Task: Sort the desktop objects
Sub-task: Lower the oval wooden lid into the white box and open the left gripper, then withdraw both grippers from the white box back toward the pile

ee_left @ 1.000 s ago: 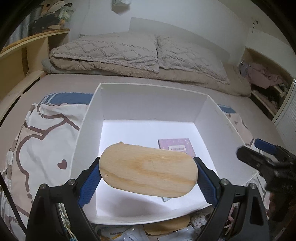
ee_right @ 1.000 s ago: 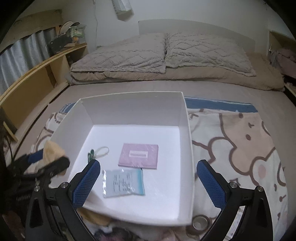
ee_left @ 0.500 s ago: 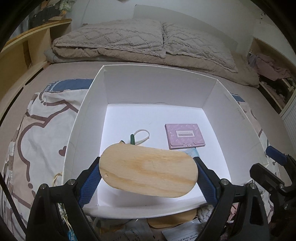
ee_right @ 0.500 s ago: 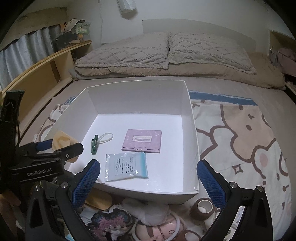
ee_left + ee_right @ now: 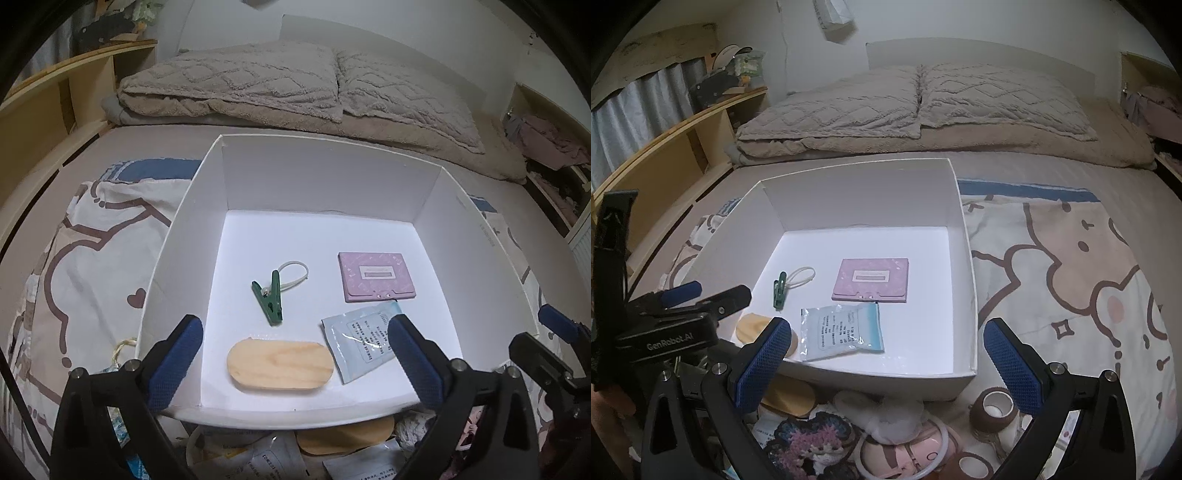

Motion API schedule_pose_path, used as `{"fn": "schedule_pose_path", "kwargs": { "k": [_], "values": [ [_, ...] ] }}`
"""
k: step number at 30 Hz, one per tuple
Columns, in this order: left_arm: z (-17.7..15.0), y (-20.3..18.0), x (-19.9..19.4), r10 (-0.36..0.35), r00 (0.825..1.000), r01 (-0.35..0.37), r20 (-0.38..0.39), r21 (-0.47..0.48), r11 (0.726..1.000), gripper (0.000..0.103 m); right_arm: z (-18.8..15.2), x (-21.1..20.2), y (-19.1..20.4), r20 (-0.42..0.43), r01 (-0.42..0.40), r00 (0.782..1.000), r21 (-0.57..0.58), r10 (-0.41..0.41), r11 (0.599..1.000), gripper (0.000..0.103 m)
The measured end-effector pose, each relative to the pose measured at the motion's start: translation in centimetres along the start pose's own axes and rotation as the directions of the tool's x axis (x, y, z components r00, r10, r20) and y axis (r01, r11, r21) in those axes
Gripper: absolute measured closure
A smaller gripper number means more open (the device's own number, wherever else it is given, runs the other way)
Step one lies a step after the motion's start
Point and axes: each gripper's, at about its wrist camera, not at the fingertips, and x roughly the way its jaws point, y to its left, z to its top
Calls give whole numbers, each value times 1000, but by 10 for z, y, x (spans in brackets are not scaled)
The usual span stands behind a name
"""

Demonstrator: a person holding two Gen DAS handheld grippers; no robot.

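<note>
left claw (image 5: pixel 293 350) gapes wide over the wooden oval (image 5: pixel 280 364) lying flat in the white box (image 5: pixel 177 236); right claw (image 5: pixel 884 354) wide too; the oval looks stiff, light, best pinched across its long edges

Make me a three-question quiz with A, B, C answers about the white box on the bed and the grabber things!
1. Where does the wooden oval lie?
A. On a pillow
B. In the white box, near its front wall
C. On the shelf

2. What colour is the clip in the box?
A. Green
B. Red
C. Yellow

3. How is the left gripper?
A. Shut on the wooden oval
B. Shut on the clip
C. Open, holding nothing

Answers:
1. B: the left wrist view shows the oval flat on the box floor, just behind the front wall.
2. A: the clip is dark green, with a pale loop on it.
3. C: its jaws stand wide apart, and the oval lies on the floor below them, untouched.
</note>
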Motion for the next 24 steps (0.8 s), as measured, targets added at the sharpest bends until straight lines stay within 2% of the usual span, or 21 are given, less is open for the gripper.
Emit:
{"fn": "schedule_pose_path", "kwargs": {
  "k": [12, 24],
  "values": [
    [0, -1, -15, 8, 999, -8, 32, 17, 1000, 2, 2, -15, 2, 33, 10, 999, 2, -10, 1000, 0],
    [-4, -3, -46, -10, 997, 8, 80, 27, 1000, 2, 2, -36, 1, 58, 5, 998, 33, -7, 999, 0]
  ]
}}
